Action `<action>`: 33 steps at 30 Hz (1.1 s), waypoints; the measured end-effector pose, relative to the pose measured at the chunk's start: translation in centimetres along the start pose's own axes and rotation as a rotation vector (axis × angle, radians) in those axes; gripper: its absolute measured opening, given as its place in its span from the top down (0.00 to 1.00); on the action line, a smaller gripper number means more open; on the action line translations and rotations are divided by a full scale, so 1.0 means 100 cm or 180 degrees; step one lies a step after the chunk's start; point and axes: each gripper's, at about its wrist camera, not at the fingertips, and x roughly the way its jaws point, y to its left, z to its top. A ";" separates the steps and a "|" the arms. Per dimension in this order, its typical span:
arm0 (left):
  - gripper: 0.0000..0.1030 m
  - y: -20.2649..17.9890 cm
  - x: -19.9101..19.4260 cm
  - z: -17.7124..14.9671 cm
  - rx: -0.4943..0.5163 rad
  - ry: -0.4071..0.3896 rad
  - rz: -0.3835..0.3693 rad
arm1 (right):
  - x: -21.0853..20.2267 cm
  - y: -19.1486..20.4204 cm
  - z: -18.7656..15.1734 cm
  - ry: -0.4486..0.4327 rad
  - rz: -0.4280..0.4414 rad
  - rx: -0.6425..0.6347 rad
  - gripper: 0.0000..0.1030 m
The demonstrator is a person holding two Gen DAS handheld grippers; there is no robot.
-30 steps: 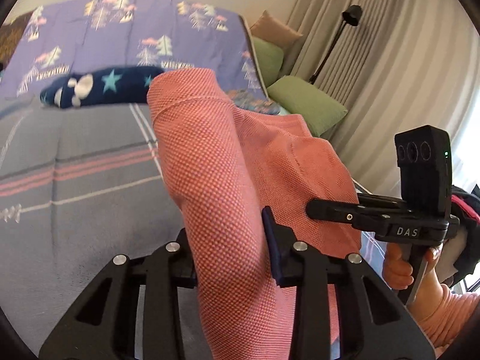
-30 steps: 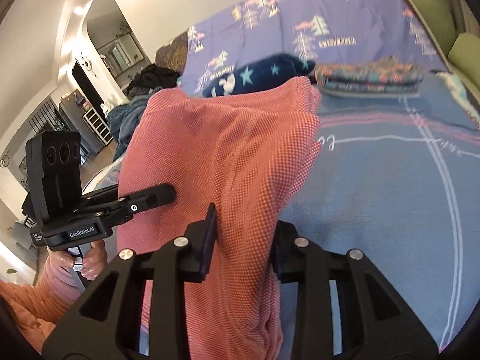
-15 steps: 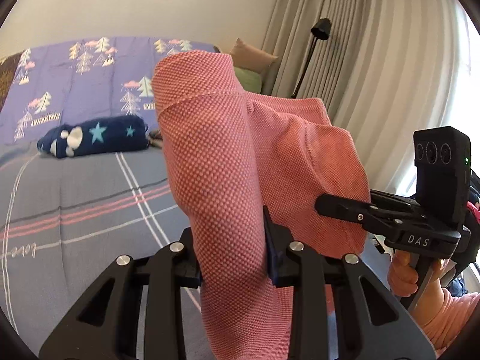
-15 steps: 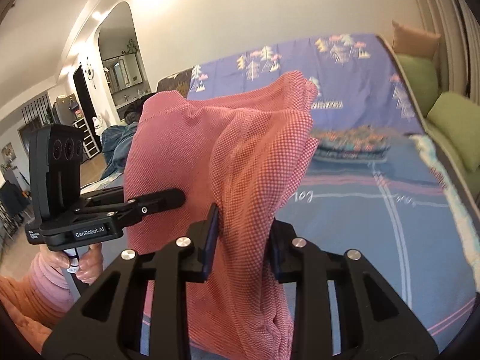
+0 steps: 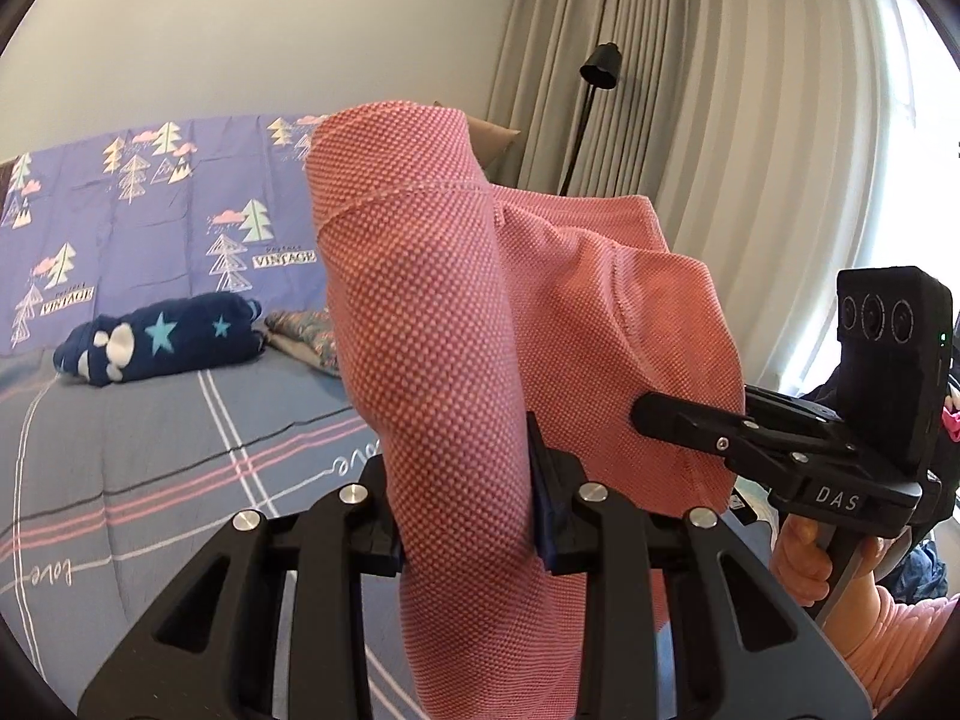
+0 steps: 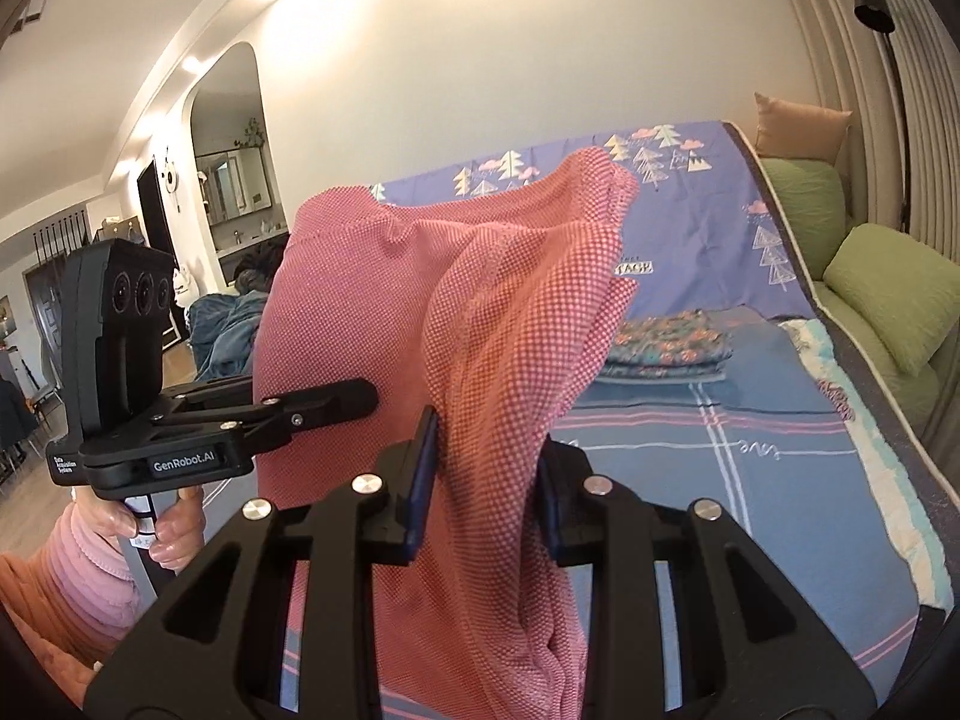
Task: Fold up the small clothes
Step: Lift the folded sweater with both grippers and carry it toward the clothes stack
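Observation:
A pink knitted garment (image 5: 456, 360) hangs in the air above the bed, held up between both grippers. My left gripper (image 5: 465, 504) is shut on a thick bunch of its cloth. The right gripper (image 6: 486, 480) is shut on another bunch of the pink garment (image 6: 492, 348). Across the cloth, the right gripper's body (image 5: 840, 456) shows in the left wrist view, and the left gripper's body (image 6: 180, 426) shows in the right wrist view, each in a person's hand. The garment's lower part falls out of sight below the fingers.
The bed (image 5: 150, 468) has a grey-blue striped cover and a purple tree-print blanket (image 6: 690, 204). A folded navy star garment (image 5: 162, 342) and a folded floral one (image 6: 666, 342) lie at its far side. Green cushions (image 6: 888, 288), curtains (image 5: 720, 120) and a black floor lamp (image 5: 594, 96) stand to the right.
Both grippers have risen with the pink garment, lifting it off the bed. The views tilted up, so wall and curtain now fill the top. The grips look unchanged.

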 end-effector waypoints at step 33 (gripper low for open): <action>0.70 0.010 0.124 0.139 0.0469 -0.0123 0.0072 | 0.081 -0.113 0.110 -0.0402 -0.0245 0.0122 0.73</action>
